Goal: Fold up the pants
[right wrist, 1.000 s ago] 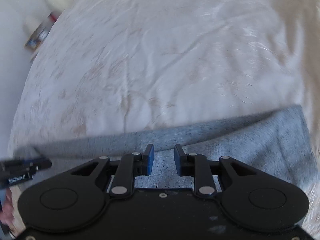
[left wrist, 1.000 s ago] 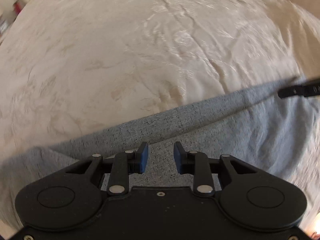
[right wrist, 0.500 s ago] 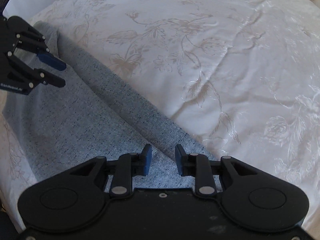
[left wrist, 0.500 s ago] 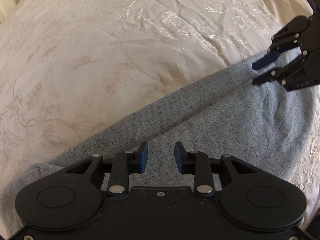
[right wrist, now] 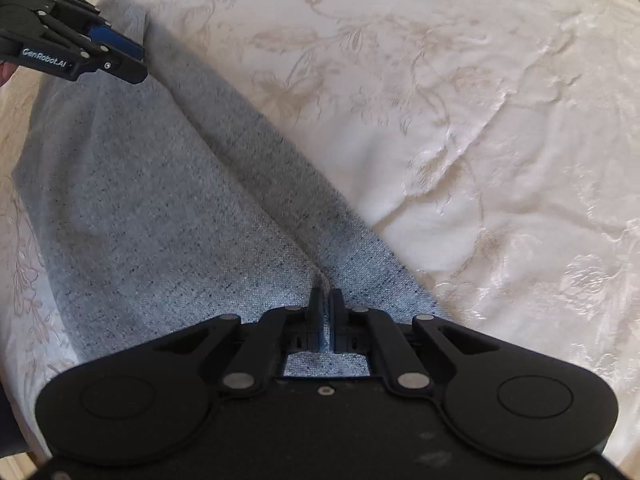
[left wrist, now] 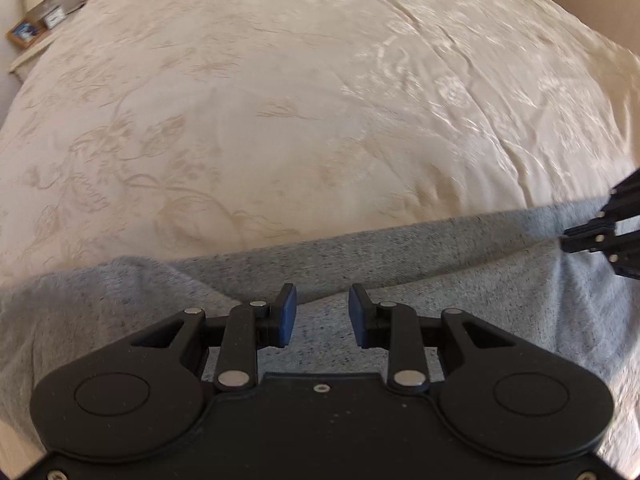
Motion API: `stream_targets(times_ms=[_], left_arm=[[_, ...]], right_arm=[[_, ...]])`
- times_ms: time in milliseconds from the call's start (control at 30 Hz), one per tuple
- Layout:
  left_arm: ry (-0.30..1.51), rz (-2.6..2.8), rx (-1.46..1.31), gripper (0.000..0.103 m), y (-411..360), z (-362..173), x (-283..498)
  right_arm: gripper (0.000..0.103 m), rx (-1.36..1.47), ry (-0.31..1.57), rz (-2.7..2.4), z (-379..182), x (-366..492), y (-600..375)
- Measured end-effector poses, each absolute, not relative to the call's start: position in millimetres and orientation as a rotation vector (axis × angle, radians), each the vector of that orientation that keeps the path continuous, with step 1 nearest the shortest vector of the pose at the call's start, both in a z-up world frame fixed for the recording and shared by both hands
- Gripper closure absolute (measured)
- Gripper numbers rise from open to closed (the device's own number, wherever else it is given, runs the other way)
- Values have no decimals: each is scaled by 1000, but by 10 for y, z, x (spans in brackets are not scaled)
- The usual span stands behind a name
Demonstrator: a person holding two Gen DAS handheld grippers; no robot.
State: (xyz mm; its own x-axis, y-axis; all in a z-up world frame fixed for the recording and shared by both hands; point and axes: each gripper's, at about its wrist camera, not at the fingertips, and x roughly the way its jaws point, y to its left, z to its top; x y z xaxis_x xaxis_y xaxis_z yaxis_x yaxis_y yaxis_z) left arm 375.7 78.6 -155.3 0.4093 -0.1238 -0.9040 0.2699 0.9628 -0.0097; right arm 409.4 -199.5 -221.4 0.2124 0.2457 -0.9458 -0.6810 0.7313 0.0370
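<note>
Cream floral bedspread fills both views. Grey sweatpants lie flat on it, running from upper left to bottom centre of the right wrist view. Right claw has just closed, pads pinching a raised fold of the sweatpants. Left claw spread above the fabric, nothing between its pads.

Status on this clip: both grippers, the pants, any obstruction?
Right gripper just closed, pinching a ridge of the grey knit pants. Left gripper open over them, gripping nothing. Cream floral bedspread underneath; no obstruction visible.
</note>
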Motion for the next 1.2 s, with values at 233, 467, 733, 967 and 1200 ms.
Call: stream_targets(times_ms=[233, 467, 733, 967, 1200], left_arm=[[1089, -131, 50, 64, 1034, -1531, 3763], [1113, -54, 69, 64, 1114, -1678, 3782], [1233, 13, 48, 64, 1344, -1927, 3431], [1356, 73, 170, 64, 1190, -2159, 2973], [1224, 92, 64, 66, 729, -1712, 2984]], right_arm=[[100, -424, 1087, 451, -1998, 4219, -2132], [88, -372, 1129, 369, -2196, 4344, -2116], [80, -38, 1053, 88, -1601, 3927, -2949], [80, 121, 1129, -255, -1620, 3080, -4016], [79, 154, 1118, -324, -1762, 2902, -4450]])
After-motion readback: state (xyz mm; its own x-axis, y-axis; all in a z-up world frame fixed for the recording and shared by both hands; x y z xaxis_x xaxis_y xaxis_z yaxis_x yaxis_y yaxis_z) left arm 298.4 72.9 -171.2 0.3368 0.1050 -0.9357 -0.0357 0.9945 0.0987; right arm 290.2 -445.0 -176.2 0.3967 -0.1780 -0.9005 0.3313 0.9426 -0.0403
